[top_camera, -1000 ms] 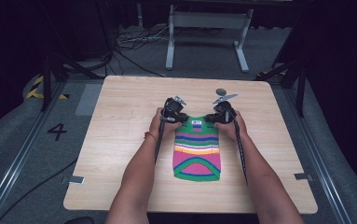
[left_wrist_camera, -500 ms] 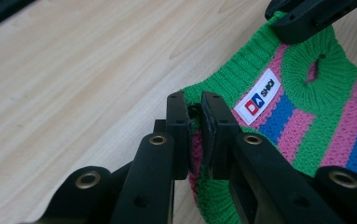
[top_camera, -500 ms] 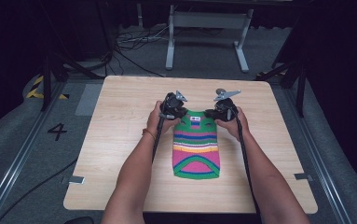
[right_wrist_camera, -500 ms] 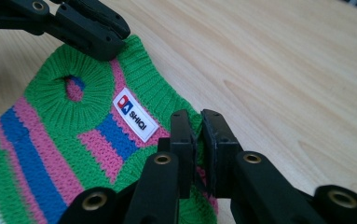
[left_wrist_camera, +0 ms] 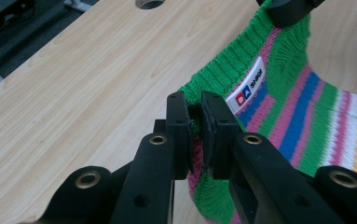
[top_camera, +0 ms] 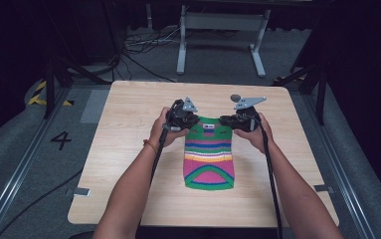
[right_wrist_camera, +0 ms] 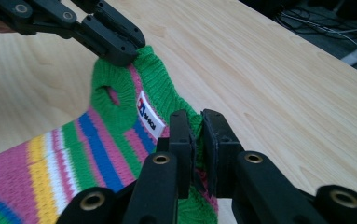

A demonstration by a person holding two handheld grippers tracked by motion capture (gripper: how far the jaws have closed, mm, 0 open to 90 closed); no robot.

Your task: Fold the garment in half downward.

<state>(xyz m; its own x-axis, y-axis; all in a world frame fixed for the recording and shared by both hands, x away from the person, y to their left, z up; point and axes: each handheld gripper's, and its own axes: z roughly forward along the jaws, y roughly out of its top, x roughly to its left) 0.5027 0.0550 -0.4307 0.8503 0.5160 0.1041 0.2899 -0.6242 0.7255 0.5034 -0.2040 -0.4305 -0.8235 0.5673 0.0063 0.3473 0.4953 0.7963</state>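
Note:
A small striped knit sweater (top_camera: 209, 159) in green, pink, blue and yellow lies flat on the wooden table (top_camera: 128, 149), collar end away from me. My left gripper (top_camera: 188, 121) is shut on the green collar edge at its left corner, as the left gripper view shows the sweater (left_wrist_camera: 302, 107) pinched in my left gripper (left_wrist_camera: 195, 119). My right gripper (top_camera: 229, 121) is shut on the collar's right corner; in the right gripper view the knit (right_wrist_camera: 106, 130) is clamped in my right gripper (right_wrist_camera: 198, 133). A white label (right_wrist_camera: 147, 117) sits inside the collar.
A round hole (left_wrist_camera: 149, 3) opens in the tabletop beyond the collar. Behind the table stand a grey metal frame (top_camera: 218, 35) and loose cables (top_camera: 138, 45) on the floor. A yellow-black marker (top_camera: 41, 94) lies left of the table.
Both grippers have shifted slightly toward the far side of the table with the collar corners in them, and the sweater has slid along and stretched a little.

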